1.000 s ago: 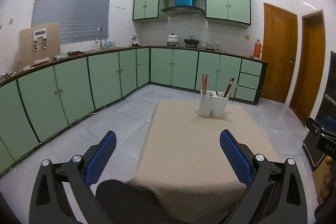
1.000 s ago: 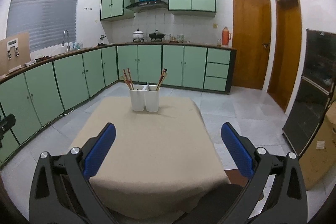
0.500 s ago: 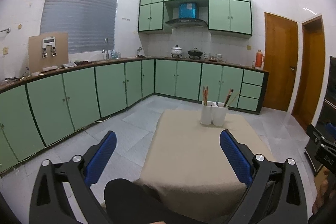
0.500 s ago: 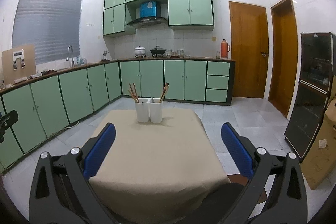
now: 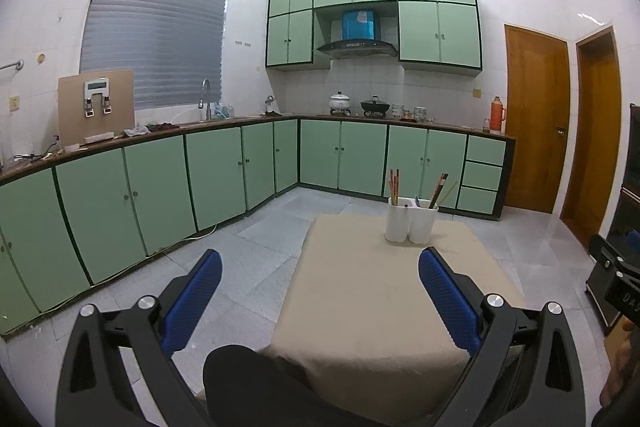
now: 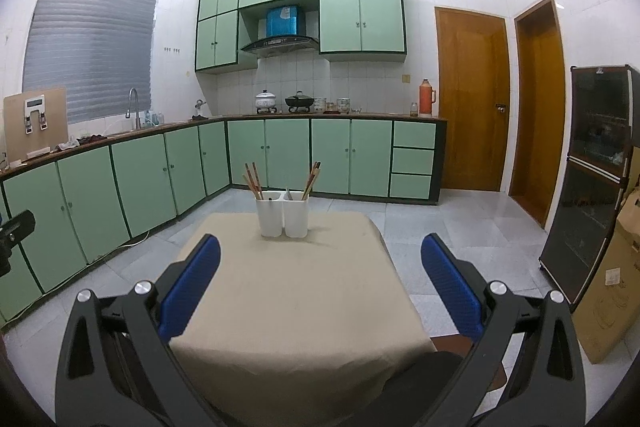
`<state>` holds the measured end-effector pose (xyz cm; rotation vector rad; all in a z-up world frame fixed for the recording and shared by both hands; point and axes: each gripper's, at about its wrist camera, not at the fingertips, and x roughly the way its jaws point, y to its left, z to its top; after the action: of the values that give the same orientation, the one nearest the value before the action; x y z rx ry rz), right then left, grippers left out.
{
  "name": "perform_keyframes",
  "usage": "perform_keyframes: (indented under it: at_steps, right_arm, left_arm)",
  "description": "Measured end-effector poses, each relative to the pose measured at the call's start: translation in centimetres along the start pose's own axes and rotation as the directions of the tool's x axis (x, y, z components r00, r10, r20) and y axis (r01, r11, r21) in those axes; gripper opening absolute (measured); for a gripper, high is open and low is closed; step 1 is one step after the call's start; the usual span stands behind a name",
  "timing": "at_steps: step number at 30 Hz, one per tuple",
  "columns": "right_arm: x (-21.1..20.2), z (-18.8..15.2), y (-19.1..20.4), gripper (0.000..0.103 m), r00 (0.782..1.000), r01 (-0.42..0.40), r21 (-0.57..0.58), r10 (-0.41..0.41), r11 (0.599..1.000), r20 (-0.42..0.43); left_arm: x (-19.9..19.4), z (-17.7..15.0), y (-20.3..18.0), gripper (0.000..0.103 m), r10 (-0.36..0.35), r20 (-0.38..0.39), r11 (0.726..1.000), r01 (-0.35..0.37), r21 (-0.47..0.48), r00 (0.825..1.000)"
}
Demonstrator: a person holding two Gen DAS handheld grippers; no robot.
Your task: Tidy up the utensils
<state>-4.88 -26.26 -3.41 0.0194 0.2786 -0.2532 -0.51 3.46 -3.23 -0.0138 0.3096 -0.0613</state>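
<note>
Left wrist view is showing the left gripper hanging spread wide and empty over the near edge of the beige-covered table. Right gripper is likewise gaping, holding nothing. White utensil holder is standing at the far end, chopsticks leaning inside, perhaps with a spoon.

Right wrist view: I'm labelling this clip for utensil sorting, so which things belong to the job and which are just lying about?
For the job:
white two-part utensil holder
chopsticks in both parts
cloth-covered table
left claw and right claw, both open

Lying about:
orange thermos
pots on the counter
cardboard box
</note>
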Motion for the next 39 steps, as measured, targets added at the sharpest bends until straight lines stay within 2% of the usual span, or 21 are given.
perform_keyframes:
  at_steps: [39]
  right_arm:
    - [0.07, -0.11, -0.36, 0.097, 1.0, 0.013, 0.031, -0.014, 0.999, 0.016]
  left_arm:
    - [-0.33, -0.02, 0.01, 0.097, 0.014, 0.018, 1.0, -0.014, 0.004, 1.0]
